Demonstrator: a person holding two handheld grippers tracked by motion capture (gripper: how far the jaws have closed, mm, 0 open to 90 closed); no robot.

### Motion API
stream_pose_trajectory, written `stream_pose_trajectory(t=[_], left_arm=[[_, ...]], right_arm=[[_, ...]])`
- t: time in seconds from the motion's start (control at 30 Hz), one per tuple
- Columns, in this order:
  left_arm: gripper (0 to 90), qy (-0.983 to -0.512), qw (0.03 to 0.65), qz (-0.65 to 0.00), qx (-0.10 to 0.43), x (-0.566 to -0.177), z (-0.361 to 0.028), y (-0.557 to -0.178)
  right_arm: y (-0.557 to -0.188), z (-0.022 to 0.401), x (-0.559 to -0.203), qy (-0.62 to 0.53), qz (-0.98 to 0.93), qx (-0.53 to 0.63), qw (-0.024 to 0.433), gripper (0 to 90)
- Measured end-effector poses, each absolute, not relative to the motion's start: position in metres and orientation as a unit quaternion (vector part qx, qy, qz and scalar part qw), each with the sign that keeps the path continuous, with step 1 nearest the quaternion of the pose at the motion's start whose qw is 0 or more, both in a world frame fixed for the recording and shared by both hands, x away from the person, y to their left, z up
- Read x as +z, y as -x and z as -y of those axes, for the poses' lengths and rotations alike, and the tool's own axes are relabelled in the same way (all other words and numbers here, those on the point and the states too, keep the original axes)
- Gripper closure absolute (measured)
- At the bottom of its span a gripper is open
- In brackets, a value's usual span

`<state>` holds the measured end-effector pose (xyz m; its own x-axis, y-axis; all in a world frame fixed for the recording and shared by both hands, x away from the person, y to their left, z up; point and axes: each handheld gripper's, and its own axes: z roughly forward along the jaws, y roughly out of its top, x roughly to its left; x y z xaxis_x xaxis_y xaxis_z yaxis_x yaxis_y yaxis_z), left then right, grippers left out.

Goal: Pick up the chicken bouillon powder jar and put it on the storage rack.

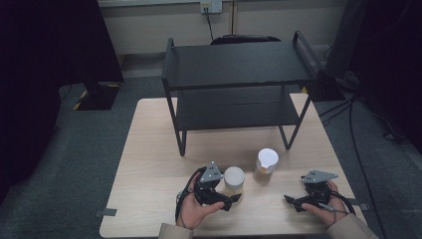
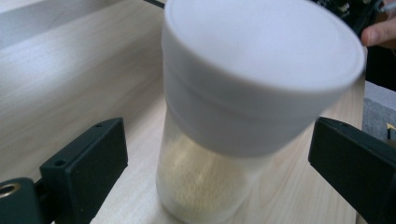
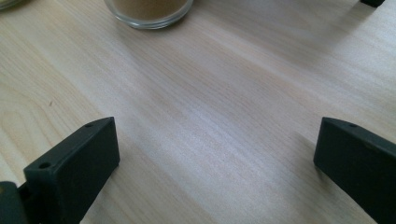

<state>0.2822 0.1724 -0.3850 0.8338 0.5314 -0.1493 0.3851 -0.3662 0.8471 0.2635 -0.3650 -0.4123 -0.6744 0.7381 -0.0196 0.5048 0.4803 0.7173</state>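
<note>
We see a wooden table (image 1: pixel 149 164) with a black shelf (image 1: pixel 234 64) standing at its far end. Near the front edge stand two little jars with white lids.

The left gripper (image 1: pixel 234 198) sits right beside the nearer jar (image 1: pixel 234 178). In the left gripper view this jar (image 2: pixel 243 107) stands between the two black jaws. The jaws are wide apart, and there is a gap on each side of the jar, so they do not hold it. The jar is see-through below its lid and has pale yellow stuff in the bottom.

The second jar (image 1: pixel 266 163) stands just to the right of the first one and a bit farther back. It has brown stuff inside.

The right gripper (image 1: pixel 290 200) rests low near the table's front right edge, well apart from both jars. Its jaws are wide open over bare wood, and the bottom of the second jar (image 3: pixel 149 11) shows ahead of them.
</note>
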Motion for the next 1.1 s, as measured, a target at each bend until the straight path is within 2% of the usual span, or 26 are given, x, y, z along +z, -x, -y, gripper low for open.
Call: stream_pose_trajectory(t=[0.47,0.63,1.1], left_arm=[[14.6,-0.824,0.491,-0.275,0.071,-0.382,-0.166,-0.288],[22.9,-0.824,0.494,-0.267,0.077,-0.383,-0.165,-0.288],[30.8,-0.834,0.483,-0.25,0.095,-0.382,-0.158,-0.287]], right_arm=[[-0.263,0.365,-0.412,-0.369,-0.844,0.353,0.166,0.0],[-0.263,0.365,-0.412,-0.369,-0.844,0.353,0.166,0.0],[-0.263,0.365,-0.412,-0.37,-0.844,0.352,0.166,0.0]])
